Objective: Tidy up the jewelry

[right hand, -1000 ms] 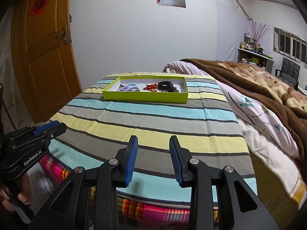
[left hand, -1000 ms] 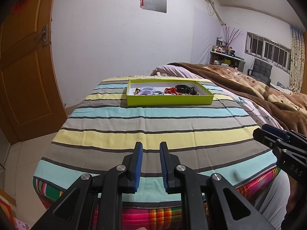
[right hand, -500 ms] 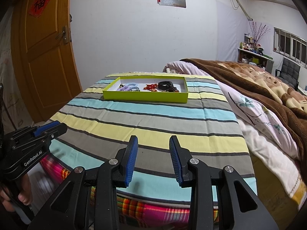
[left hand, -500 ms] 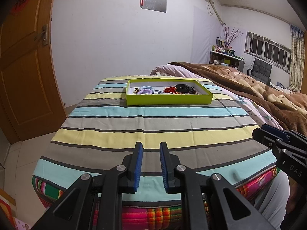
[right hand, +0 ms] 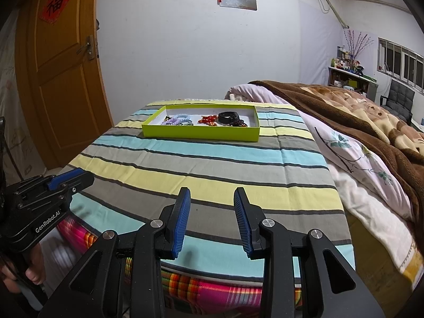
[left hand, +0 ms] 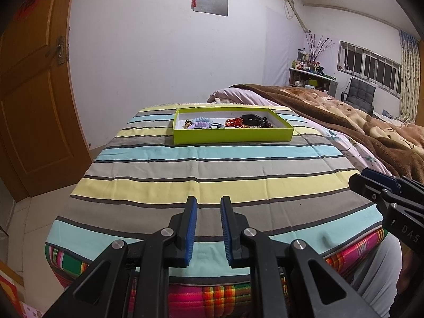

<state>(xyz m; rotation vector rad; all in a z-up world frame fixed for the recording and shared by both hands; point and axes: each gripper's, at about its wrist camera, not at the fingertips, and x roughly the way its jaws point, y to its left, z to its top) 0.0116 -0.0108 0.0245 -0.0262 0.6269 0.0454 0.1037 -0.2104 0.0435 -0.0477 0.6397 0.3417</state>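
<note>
A lime-green tray [left hand: 233,134] [right hand: 201,133] stands at the far end of a striped cloth. In it lie purple and blue coiled bands [left hand: 199,122] [right hand: 177,120], a red ornament [left hand: 234,122] [right hand: 208,119] and a black bracelet [left hand: 251,118] [right hand: 227,117]. My left gripper [left hand: 208,202] is open by a narrow gap and empty, over the near edge of the cloth. My right gripper [right hand: 212,194] is open wider and empty, also at the near edge. Both are far from the tray. Each gripper shows at the side of the other's view.
The striped cloth [left hand: 212,164] covers a raised surface with a plaid layer under it [right hand: 212,288]. A bed with a brown blanket [right hand: 371,111] is to the right. A wooden door [right hand: 61,79] is at left, a shelf and chair far right.
</note>
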